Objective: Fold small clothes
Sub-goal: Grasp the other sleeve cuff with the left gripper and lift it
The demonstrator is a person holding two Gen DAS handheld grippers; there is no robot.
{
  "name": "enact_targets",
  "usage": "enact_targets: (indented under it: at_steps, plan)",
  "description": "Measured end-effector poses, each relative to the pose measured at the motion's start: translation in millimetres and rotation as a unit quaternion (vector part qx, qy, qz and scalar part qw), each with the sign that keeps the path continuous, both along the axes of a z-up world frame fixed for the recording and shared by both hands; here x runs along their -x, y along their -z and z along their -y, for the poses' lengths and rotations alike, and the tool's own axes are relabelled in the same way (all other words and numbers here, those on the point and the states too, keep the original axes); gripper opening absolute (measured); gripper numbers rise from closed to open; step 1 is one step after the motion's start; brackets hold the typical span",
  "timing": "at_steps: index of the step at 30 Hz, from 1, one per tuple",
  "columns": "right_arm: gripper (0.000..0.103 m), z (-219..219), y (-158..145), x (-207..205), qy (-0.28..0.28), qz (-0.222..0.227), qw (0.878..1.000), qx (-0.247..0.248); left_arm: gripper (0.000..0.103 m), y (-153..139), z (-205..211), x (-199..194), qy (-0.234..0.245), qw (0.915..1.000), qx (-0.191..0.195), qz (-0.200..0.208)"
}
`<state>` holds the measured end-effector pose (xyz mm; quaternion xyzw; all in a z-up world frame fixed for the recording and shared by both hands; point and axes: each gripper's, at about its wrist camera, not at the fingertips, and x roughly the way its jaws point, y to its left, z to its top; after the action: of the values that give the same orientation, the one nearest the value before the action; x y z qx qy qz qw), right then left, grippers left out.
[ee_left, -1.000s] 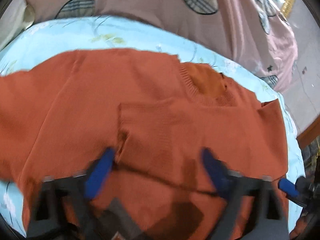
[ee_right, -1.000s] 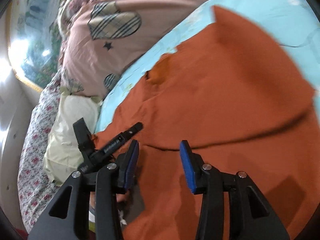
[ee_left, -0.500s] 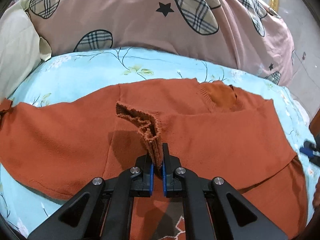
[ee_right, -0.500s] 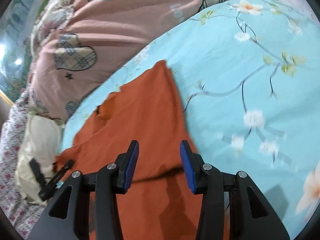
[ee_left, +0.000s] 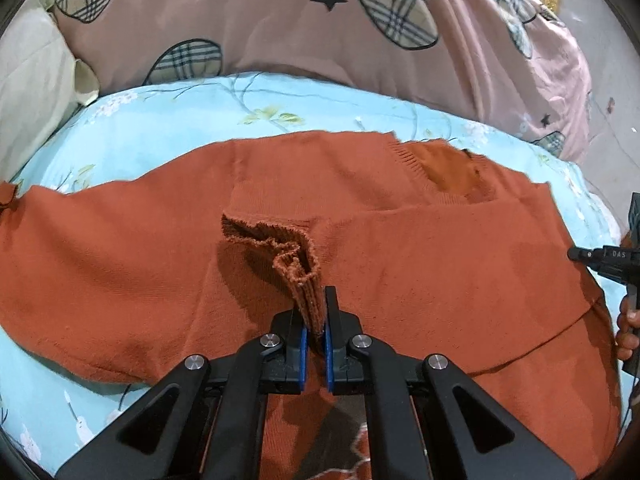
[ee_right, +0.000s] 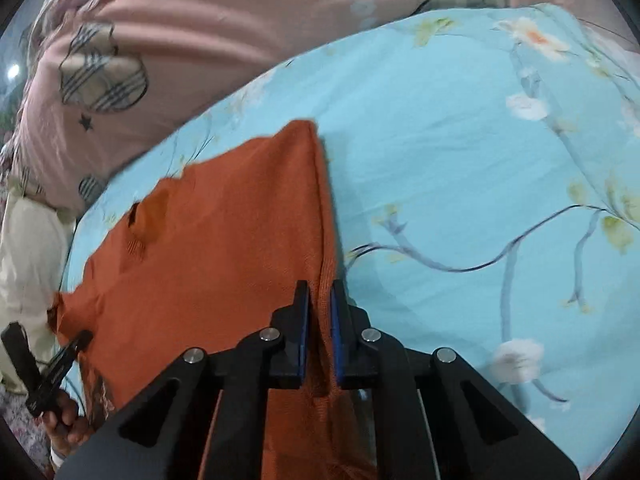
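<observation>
An orange knit sweater (ee_left: 420, 248) lies spread on a light blue floral bedsheet (ee_left: 192, 120), one sleeve folded across its body. My left gripper (ee_left: 314, 312) is shut on the ribbed cuff (ee_left: 296, 272) of that sleeve and holds it bunched a little above the sweater. In the right wrist view the sweater (ee_right: 224, 248) fills the left half. My right gripper (ee_right: 319, 304) is shut on the sweater's right side edge, which runs up between the blue pads. The neckline (ee_right: 146, 216) shows at left.
A pink quilt (ee_left: 320, 32) with plaid patches lies along the far side of the bed. A cream pillow (ee_left: 28, 80) sits at far left. The right gripper's body (ee_left: 608, 258) shows at the right edge. The bedsheet (ee_right: 460, 180) stretches right of the sweater.
The left gripper shut on the sleeve cuff and lifted it, holding it since. The right gripper swung right to the sweater's side edge and closed on it.
</observation>
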<state>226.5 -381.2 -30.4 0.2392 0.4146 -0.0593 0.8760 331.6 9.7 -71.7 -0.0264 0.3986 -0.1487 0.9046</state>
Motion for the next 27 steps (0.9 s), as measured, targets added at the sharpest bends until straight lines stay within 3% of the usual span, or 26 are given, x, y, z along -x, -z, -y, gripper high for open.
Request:
enact_targets:
  at_steps: [3, 6, 8, 10, 12, 13, 17, 21, 22, 26, 27]
  plan:
    - [0.016, -9.1, 1.4, 4.5, 0.014, -0.018, 0.999, 0.026, 0.005, -1.4, 11.4, 1.0, 0.011, 0.9999, -0.008, 0.006]
    - [0.018, -29.4, -21.3, 25.2, 0.013, 0.033, 0.998, 0.042, 0.005, 4.0, 10.4, -1.1, 0.006, 0.9999, -0.011, -0.002]
    - [0.035, -43.3, -22.3, 28.2, -0.022, 0.046, 0.998, 0.025, 0.005, 6.2, 3.9, -2.2, 0.001, 1.0, 0.0, -0.007]
    - [0.044, -53.6, -9.6, 23.5, -0.048, 0.022, 0.999, 0.013, 0.005, 7.5, 1.0, -2.7, -0.002, 0.9999, 0.003, -0.011]
    - [0.044, -54.2, 7.5, 19.6, -0.038, -0.012, 0.999, 0.027, 0.006, 8.3, -0.1, -1.8, -0.001, 0.9999, 0.0, -0.012]
    - [0.043, -49.1, 12.3, 22.9, -0.03, -0.006, 0.999, 0.01, 0.007, 8.6, -1.5, -0.2, -0.001, 0.9999, -0.001, -0.013]
    - [0.044, -55.1, -4.9, 38.4, -0.016, 0.002, 1.0, -0.002, 0.014, 5.6, -22.7, 12.6, -0.01, 0.9998, 0.012, -0.015]
    - [0.047, -82.5, -22.8, 54.5, -0.052, 0.034, 0.998, -0.016, 0.017, -7.4, -64.6, 31.3, -0.05, 0.9987, 0.008, 0.002]
    - [0.049, -92.6, -25.3, 58.1, -0.062, 0.038, 0.997, -0.018, 0.021, -13.1, -81.0, 36.1, -0.069, 0.9975, 0.005, 0.012]
    - [0.054, -130.3, -24.4, 70.9, -0.108, 0.035, 0.993, -0.04, 0.059, -30.1, -135.9, 41.9, -0.147, 0.9875, -0.034, 0.043]
    - [0.055, -137.0, -23.0, 71.9, -0.113, 0.032, 0.992, -0.044, 0.063, -33.1, -150.3, 40.6, -0.167, 0.9836, -0.049, 0.049]
